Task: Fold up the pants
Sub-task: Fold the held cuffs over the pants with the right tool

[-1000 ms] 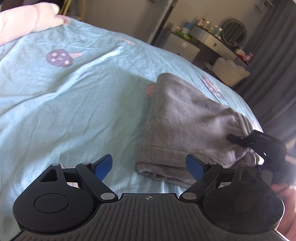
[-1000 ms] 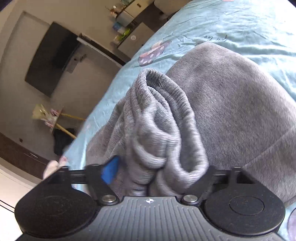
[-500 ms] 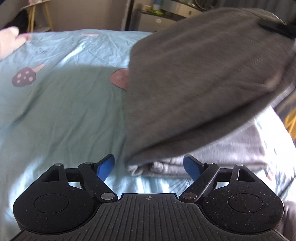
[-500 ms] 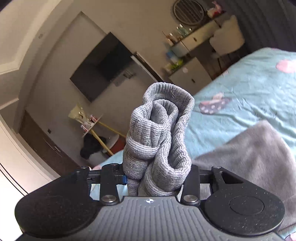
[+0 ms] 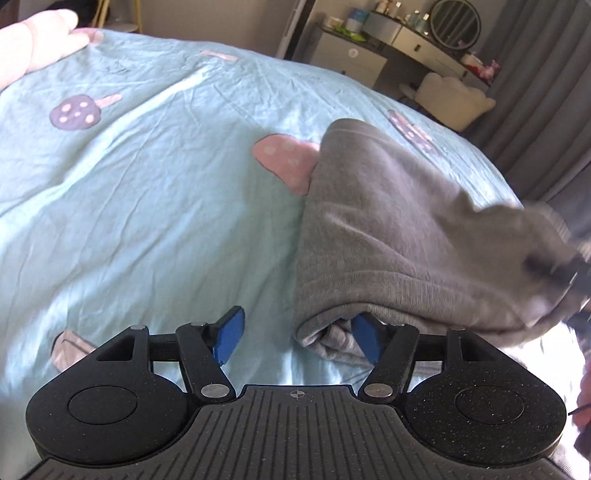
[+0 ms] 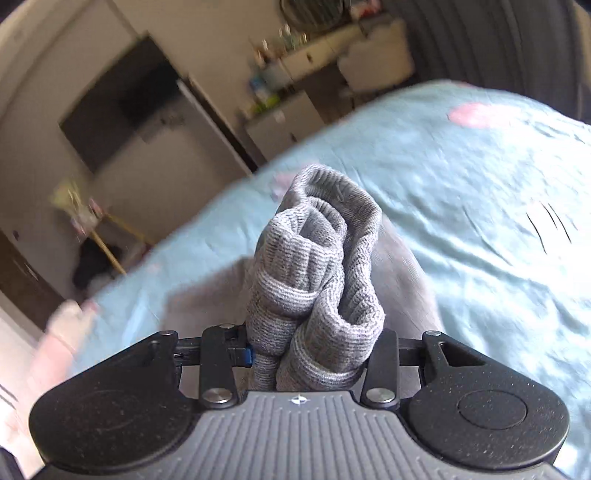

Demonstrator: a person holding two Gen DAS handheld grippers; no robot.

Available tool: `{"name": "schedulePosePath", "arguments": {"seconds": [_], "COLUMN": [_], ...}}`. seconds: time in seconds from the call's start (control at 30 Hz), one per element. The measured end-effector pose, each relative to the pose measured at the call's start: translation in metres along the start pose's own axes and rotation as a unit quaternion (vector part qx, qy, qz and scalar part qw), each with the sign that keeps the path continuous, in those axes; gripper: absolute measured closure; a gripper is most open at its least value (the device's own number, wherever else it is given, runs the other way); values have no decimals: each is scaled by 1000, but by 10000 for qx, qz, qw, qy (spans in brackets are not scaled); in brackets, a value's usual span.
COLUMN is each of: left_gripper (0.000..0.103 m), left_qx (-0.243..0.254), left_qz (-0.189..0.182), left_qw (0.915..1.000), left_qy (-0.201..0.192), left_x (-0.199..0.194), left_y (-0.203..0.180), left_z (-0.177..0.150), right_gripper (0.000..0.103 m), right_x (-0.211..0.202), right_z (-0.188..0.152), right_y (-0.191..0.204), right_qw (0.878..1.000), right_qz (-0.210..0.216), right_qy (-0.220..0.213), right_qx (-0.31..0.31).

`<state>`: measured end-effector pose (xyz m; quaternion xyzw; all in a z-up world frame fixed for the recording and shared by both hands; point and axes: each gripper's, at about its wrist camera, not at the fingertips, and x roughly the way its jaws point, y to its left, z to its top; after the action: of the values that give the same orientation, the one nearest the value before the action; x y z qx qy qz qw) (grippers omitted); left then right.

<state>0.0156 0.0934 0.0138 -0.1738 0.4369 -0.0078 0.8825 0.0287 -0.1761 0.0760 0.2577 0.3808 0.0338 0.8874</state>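
Note:
The grey pants (image 5: 388,229) lie folded on the light blue bedspread (image 5: 147,192), at the right of the left wrist view. My left gripper (image 5: 297,336) is open and empty, low over the bed, its right blue pad at the near folded edge. My right gripper (image 6: 308,354) is shut on the bunched ribbed cuffs (image 6: 317,266) of the pants. It shows blurred at the far right of the left wrist view (image 5: 554,269), holding the top layer over the stack.
A pink pillow (image 5: 33,40) lies at the bed's far left corner. Beyond the bed stand a white dresser (image 5: 354,55), a round mirror (image 5: 456,18), a cream chair (image 5: 454,99) and grey curtains (image 5: 546,92). A dark wall screen (image 6: 122,103) shows in the right wrist view.
The right gripper lifted the cuffs and top layer high, then brought them back down onto the stack. The left gripper stayed open near the folded edge.

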Motion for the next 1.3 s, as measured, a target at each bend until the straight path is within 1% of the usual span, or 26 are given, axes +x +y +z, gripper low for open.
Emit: {"name": "schedulePosePath", "arguments": {"seconds": [0.03, 0.07, 0.1, 0.13, 0.2, 0.23, 0.27, 0.33, 0.4, 0.47, 0.57, 0.6, 0.67, 0.7, 0.77, 0.87, 0.93, 1.0, 1.03, 1.07, 1.2, 1.3], "left_gripper": [28, 26, 24, 23, 20, 19, 18, 13, 12, 12, 12, 12, 12, 12, 12, 7, 6, 6, 6, 6, 5, 5], "left_qx": [-6, 0, 18, 44, 42, 18, -10, -26, 83, 227, 277, 291, 290, 285, 261, 319, 287, 223, 199, 180, 151, 156], "left_qz": [17, 55, 108, 141, 161, 165, 146, 52, -42, -34, 93, 154, 210, 230, 376, 441, 470, 454, 453, 455, 481, 502], "left_qw": [10000, 10000, 9999, 9999, 9996, 9992, 9986, 9970, 9963, 9966, 9974, 9979, 9990, 9992, 9989, 9985, 9984, 9986, 9987, 9987, 9985, 9984], "left_qy": [42, 57, 52, 2, -227, -367, -512, -769, -850, -786, -661, -564, -258, -146, 56, -86, -117, -141, -152, -160, -192, -228], "left_x": [-2, -5, -10, -15, -28, -35, -40, -46, -42, -26, 3, 13, 33, 43, 55, 55, 54, 55, 54, 55, 56, 56], "left_y": [2, 4, 5, 6, 8, 8, 7, 2, -8, -20, -35, -38, -41, -39, -38, -39, -38, -37, -38, -38, -40, -41], "left_z": [0, 0, -1, -1, 0, 1, 5, 13, 18, 22, 22, 20, 12, 6, 1, 2, -1, 0, -1, -1, -2, -2], "right_gripper": [59, 54, 39, 32, 27, 26, 27, 27, 27, 27, 26, 26, 26, 26, 26, 25, 23, 23, 25, 30, 39, 54], "right_x": [1, -1, -5, -12, -23, -26, -31, -41, -47, -40, -23, -14, 4, 11, 21, 31, 37, 40, 40, 40, 37, 28], "right_z": [-4, -7, -10, -13, -13, -10, -9, -8, -5, 2, 14, 18, 22, 21, 18, 16, 16, 18, 18, 18, 10, 2], "right_y": [-7, -15, -19, -23, -32, -35, -37, -38, -36, -31, -28, -29, -33, -36, -36, -34, -33, -32, -31, -27, -9, 11], "right_qw": [9998, 9995, 9994, 9995, 9995, 9993, 9991, 9986, 9981, 9986, 9995, 9997, 9989, 9982, 9978, 9979, 9981, 9982, 9985, 9986, 9943, 9855], "right_qz": [-37, -51, -96, -162, -176, -162, -123, -59, 42, 81, -50, -105, -140, -112, -114, -100, -37, 5, 3, -27, -361, -592], "right_qy": [134, 162, 119, 9, -112, -111, -137, -314, -475, -404, -262, -130, 287, 421, 543, 622, 612, 589, 551, 494, 253, -48], "right_qx": [113, 255, 307, 273, 251, 318, 379, 427, 403, 328, 189, 192, 331, 400, 351, 139, 94, 68, -8, -169, -971, -1591]}}
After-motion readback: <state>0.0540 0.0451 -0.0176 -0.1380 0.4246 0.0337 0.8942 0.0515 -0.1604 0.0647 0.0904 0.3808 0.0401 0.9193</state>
